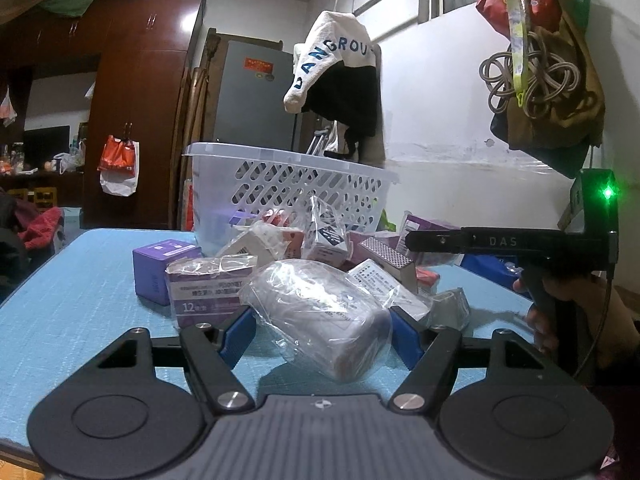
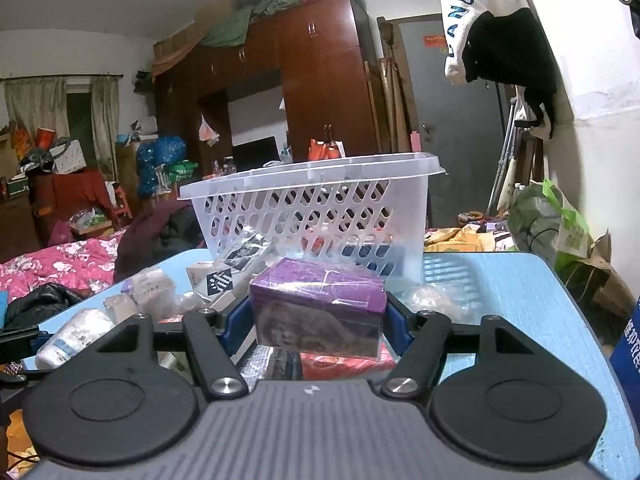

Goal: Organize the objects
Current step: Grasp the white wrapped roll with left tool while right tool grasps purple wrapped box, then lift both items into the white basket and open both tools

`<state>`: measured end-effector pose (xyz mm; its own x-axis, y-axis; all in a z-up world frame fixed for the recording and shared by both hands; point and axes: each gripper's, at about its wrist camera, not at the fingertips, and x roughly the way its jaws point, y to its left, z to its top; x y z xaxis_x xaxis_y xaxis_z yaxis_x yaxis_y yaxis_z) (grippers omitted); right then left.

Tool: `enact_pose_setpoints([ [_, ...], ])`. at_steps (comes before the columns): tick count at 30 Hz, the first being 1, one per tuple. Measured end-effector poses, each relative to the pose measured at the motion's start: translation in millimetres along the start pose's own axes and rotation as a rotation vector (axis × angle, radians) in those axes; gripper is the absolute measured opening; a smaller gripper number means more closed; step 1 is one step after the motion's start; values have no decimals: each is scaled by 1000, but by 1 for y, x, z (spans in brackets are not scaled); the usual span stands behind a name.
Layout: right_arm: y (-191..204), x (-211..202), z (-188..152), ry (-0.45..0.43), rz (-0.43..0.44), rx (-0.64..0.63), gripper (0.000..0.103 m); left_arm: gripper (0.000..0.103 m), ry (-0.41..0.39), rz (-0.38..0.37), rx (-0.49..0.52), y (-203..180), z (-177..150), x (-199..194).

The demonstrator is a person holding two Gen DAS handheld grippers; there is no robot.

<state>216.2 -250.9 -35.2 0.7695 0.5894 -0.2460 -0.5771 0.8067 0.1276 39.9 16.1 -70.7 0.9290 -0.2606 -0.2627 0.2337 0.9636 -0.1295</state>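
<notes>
Plastic-wrapped pack point(image 1: 320, 316) pinched in left gripper point(image 1: 324, 330) jaws | purple box point(image 2: 318, 304) pinched in right gripper point(image 2: 318, 326) jaws, above tabletop point(image 2: 520, 300) | step: both picked | next: lift over basket point(image 2: 312, 208) rim, drop in

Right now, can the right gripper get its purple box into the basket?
Probably yes: the right gripper is shut on the purple box, and the white basket stands open-topped straight ahead; it must clear the rim.
</notes>
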Motion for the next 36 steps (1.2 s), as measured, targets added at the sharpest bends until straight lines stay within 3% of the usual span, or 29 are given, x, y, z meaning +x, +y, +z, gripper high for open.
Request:
enact_pose_setpoints([
  [36,-13,-26,23,-62,-35,-30,69,75,-89,36,-34,21,28,-21],
])
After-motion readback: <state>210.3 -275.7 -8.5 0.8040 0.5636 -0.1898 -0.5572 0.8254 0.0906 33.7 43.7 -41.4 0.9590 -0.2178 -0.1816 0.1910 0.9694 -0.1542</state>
